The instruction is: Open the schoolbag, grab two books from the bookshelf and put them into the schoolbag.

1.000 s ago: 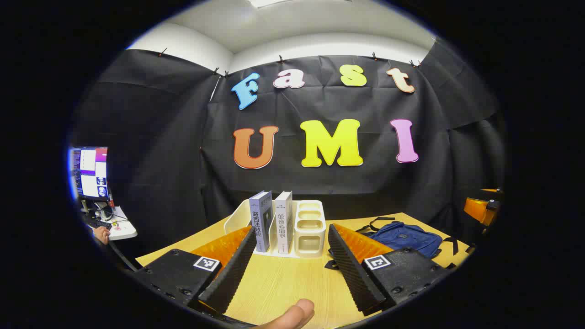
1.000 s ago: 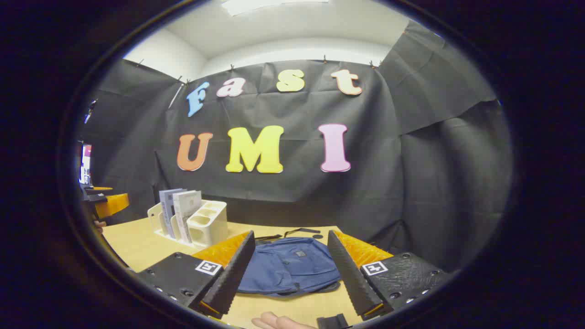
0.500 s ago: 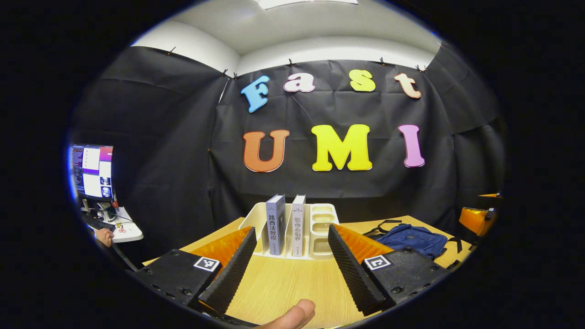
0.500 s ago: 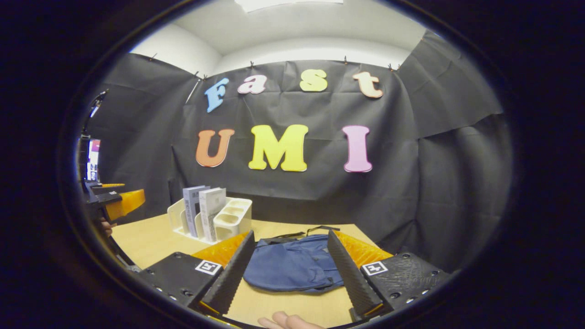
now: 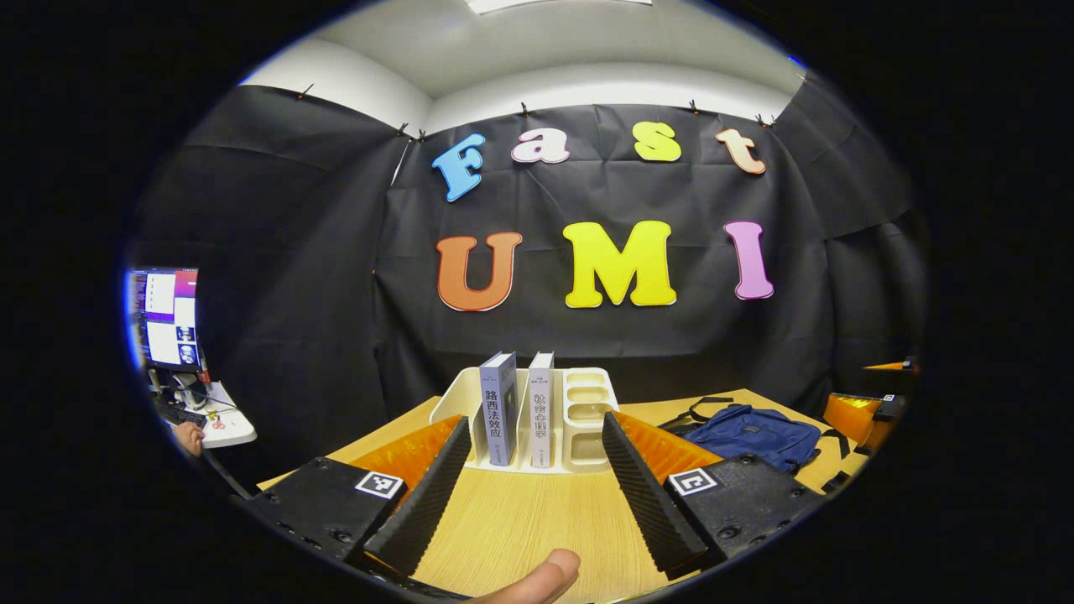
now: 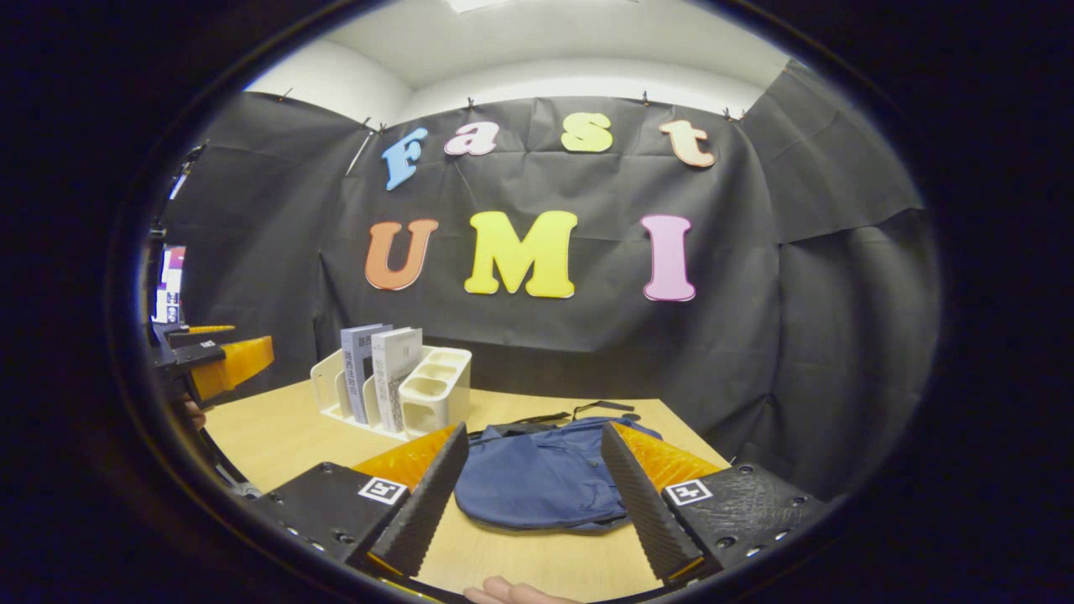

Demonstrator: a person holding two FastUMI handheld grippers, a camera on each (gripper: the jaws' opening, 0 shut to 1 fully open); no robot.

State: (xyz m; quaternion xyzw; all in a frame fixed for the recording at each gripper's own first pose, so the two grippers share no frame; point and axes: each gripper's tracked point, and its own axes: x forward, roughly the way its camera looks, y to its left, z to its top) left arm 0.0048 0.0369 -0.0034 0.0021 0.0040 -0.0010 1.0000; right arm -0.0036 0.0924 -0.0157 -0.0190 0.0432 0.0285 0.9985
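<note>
A: What sat nearest the camera in the left gripper view?

B: A fingertip [image 5: 537, 579] at the bottom edge, then the left gripper [image 5: 534, 478] with its fingers spread wide over the bare wooden table [image 5: 537, 524], holding nothing.

A: And past those fingers?

B: The white bookshelf [image 5: 587, 411] stood on the table straight ahead, well apart from the fingertips. Two books stood upright in it, side by side: a grey book [image 5: 498, 407] on the left and a white book [image 5: 541, 408] just beside it. The compartments to their right were open-topped.

A: Where was the schoolbag?

B: In that view the blue schoolbag [image 5: 759, 434] lay flat on the table to the right of the bookshelf, straps trailing behind it. I could not tell whether its zip was open.

A: What about the other gripper?

B: In the right gripper view the right gripper [image 6: 533, 482] also had its fingers spread, nothing between them touching. The schoolbag [image 6: 541, 474] lay on the table just beyond them. Farther left stood the bookshelf [image 6: 436, 394] with the two books.

A: Anything behind?

B: A monitor [image 5: 164, 317] off to the far left, on a small white table [image 5: 231, 424].
</note>
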